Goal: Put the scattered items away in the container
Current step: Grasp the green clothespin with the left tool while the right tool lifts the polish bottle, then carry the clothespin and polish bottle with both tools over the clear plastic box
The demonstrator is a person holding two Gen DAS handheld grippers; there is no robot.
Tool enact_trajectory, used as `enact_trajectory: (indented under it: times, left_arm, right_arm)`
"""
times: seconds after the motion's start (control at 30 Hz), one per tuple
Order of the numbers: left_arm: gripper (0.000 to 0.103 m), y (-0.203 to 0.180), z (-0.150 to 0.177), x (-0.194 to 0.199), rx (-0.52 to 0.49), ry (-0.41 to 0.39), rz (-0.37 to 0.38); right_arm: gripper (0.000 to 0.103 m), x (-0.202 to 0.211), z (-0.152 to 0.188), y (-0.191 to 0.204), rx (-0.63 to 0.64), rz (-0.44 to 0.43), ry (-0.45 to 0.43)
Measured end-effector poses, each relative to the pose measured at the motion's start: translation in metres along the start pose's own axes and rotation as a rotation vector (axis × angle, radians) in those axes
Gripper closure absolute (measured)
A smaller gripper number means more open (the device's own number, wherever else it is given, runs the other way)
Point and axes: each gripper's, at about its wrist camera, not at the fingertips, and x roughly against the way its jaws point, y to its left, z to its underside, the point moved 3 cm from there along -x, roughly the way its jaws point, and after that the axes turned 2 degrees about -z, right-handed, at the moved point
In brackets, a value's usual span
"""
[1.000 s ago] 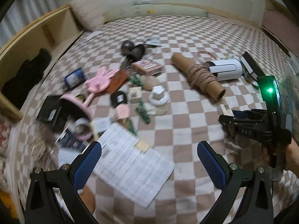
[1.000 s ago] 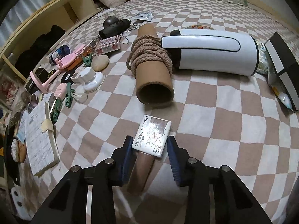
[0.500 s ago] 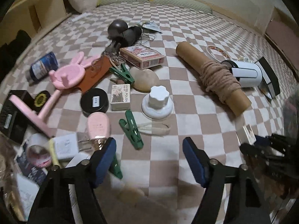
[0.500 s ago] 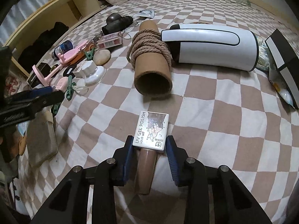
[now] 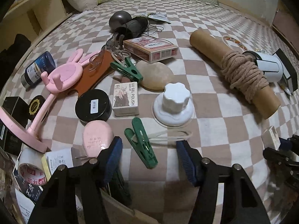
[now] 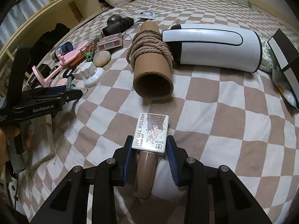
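Just ahead of left claw [image 5: 149, 154]: green clothespin [image 5: 141, 142].

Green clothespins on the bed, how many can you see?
2. One green clothespin lies between the left hand-held gripper's closing fingers, not yet touched. The other lies by the playing-card box. More may hide under clutter.

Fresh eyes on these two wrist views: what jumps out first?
The right gripper is clamped on a small gel polish box, held over the checkered bed cover. Just beyond it lie a cardboard tube wound with rope and a big white canister. In the left view, the left gripper is closing around a green clothespin, with a clutter of small items behind it.
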Motion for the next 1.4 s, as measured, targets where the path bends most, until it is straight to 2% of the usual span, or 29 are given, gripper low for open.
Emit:
enact_trajectory:
  times: [0.03, 0.2, 0.4, 0.83, 1.2, 1.4]
  left_arm:
    - [0.055, 0.001, 0.000, 0.000, -0.003, -0.005, -0.007]
    - [0.079, 0.012, 0.000, 0.003, 0.028, -0.032, 0.002]
    - [0.090, 0.010, 0.002, 0.005, 0.014, -0.037, 0.003]
    - [0.092, 0.009, 0.018, 0.022, -0.021, -0.026, 0.002]
    - [0.092, 0.009, 0.026, 0.067, -0.015, -0.063, 0.018]
    - [0.092, 0.007, 0.026, 0.102, -0.018, -0.098, 0.026]
  right_arm:
    - [0.068, 0.000, 0.000, 0.000, 0.001, -0.002, -0.001]
    - [0.068, 0.001, 0.000, 0.000, 0.007, -0.006, -0.005]
    - [0.068, 0.003, 0.001, 0.001, 0.013, 0.001, -0.005]
    - [0.071, 0.022, 0.005, 0.003, 0.003, -0.003, 0.008]
    - [0.071, 0.061, 0.008, 0.010, -0.002, 0.020, -0.024]
    - [0.071, 0.098, 0.005, 0.020, 0.032, 0.057, -0.067]
